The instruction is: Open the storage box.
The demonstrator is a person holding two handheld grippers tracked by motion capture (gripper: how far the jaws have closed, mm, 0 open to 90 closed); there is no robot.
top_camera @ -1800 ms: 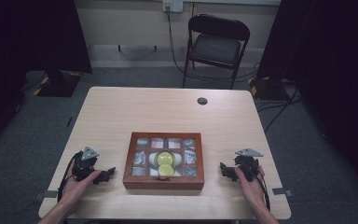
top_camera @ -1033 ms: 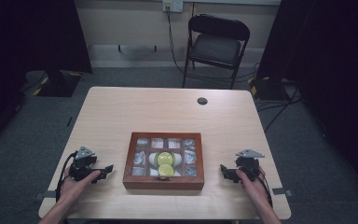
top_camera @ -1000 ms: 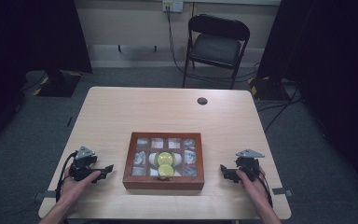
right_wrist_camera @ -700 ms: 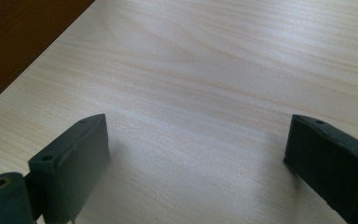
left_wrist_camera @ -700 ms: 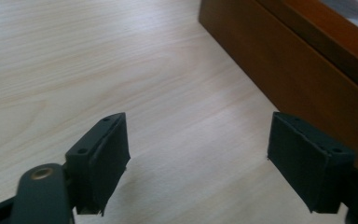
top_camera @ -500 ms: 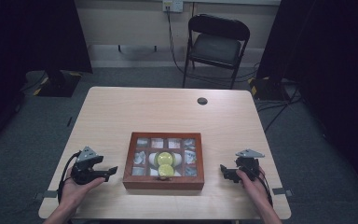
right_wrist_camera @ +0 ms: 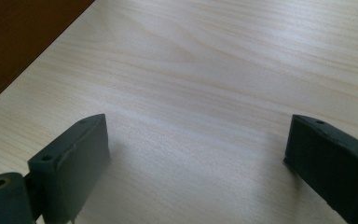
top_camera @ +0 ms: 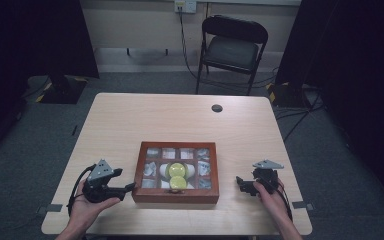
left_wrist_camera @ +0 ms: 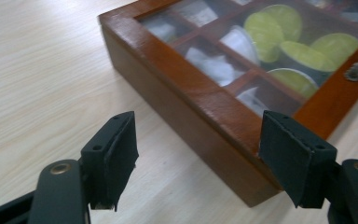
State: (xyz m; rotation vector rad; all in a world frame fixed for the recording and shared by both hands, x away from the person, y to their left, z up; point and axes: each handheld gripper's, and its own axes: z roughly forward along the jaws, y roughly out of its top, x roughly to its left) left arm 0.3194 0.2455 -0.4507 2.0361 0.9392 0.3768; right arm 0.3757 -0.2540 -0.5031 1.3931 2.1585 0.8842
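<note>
A brown wooden box (top_camera: 176,172) with a glass-paned lid sits at the front middle of the table. Through the panes I see white packets and yellow-green round capsules (top_camera: 177,172). My left gripper (top_camera: 128,188) is open just left of the box, jaws pointing at its near left corner (left_wrist_camera: 256,186), nothing between them. In the left gripper view the box's side wall (left_wrist_camera: 186,107) runs between the two black pads (left_wrist_camera: 116,154). My right gripper (top_camera: 240,182) is open to the right of the box, over bare table, with the box's edge (right_wrist_camera: 23,32) at the upper left of its view.
A small black disc (top_camera: 217,108) lies on the far part of the light wooden table (top_camera: 180,120). A black folding chair (top_camera: 232,47) stands behind the table. Cables run across the grey carpet.
My left gripper has lifted slightly and shifted right, closer to the box's left side. The right gripper has hardly moved.
</note>
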